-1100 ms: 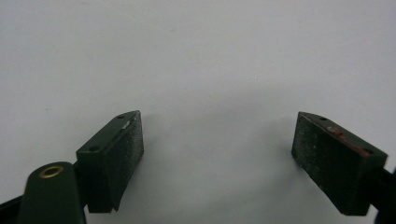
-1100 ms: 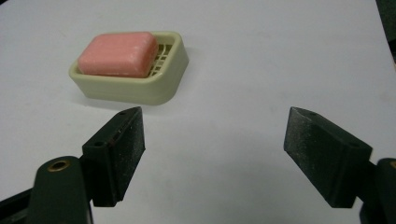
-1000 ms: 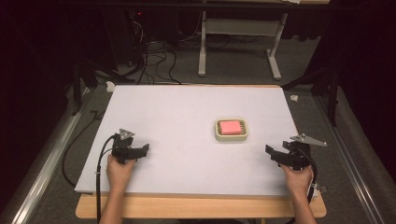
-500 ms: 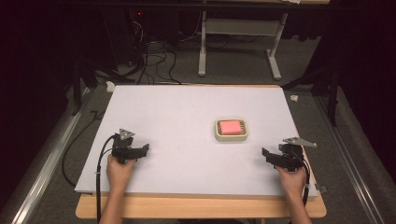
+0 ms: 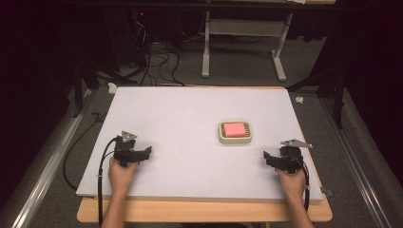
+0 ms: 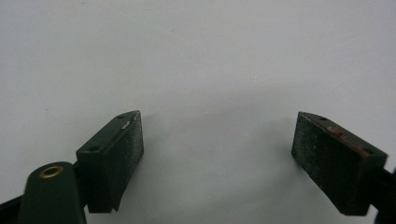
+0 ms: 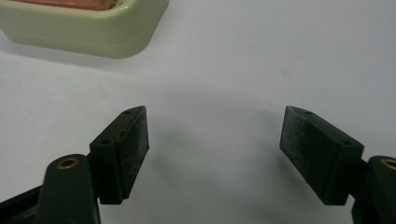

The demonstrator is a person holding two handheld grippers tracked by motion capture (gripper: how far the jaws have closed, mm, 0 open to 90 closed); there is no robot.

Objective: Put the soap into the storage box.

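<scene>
Dark room all around, with cables (image 5: 157, 61) and a grey table frame (image 5: 242, 47) on the floor beyond the far edge of the white table top (image 5: 190, 118). Pale and bare nearly everywhere, apart from one cream soap dish (image 5: 235, 132) set right of the middle, with a pink soap bar (image 5: 235, 129) lying inside it.

Held low near the front edge, well apart from the dish on its left and a little nearer the person: left gripper (image 5: 142, 154), jaws pointing roughly toward the dish side. Seen along its own camera (image 6: 217, 154): jaws spread wide, nothing between them, just plain white surface beneath and ahead.

Held near the front right corner, close to the dish on its right and slightly nearer the person: right gripper (image 5: 269, 156), jaws aimed leftward. Along its own camera (image 7: 215, 154): jaws likewise spread wide and gripping nothing, with a corner of the soap dish (image 7: 93, 28) at the upper left, ahead of the left jaw and clear of it, not touching. A sliver of the pink bar (image 7: 70, 3) visible above the rim.

Both hands wrapped around the handles, forearms coming up past the wooden front edge (image 5: 204, 211) below the dish.
</scene>
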